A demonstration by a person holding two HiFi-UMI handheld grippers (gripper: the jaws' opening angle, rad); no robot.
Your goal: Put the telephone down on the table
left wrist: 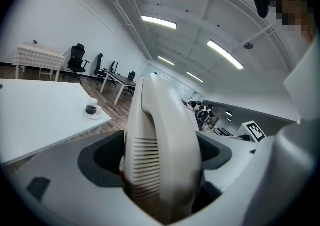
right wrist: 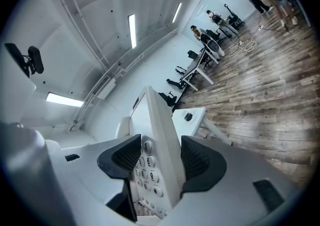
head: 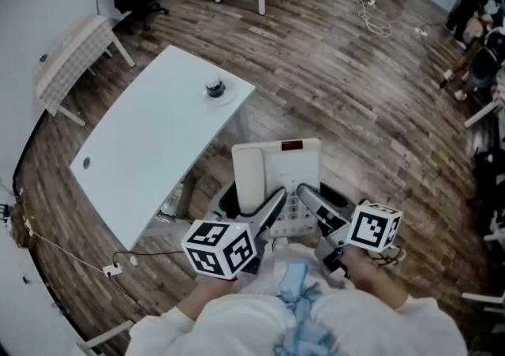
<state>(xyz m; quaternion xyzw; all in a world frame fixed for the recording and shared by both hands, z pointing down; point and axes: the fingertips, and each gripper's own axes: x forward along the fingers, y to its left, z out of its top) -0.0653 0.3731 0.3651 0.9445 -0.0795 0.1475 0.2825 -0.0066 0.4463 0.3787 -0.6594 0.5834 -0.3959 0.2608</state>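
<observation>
Telephone (head: 278, 177) hung over the wooden floor, just right of the white table (head: 142, 149), where a small cup (head: 215, 90) sat near the far edge. The left gripper (left wrist: 162, 154) was clamped across the handset (left wrist: 160, 120) side, and the right gripper (right wrist: 159, 159) pinched the keypad edge. Tilting it on the way across could probably shake the handset loose from its cradle, and setting it too near the table's edge might tip it off.

Open room across the white table (head: 138, 149), 1 small cup (head: 215, 89) near 1 corner.
</observation>
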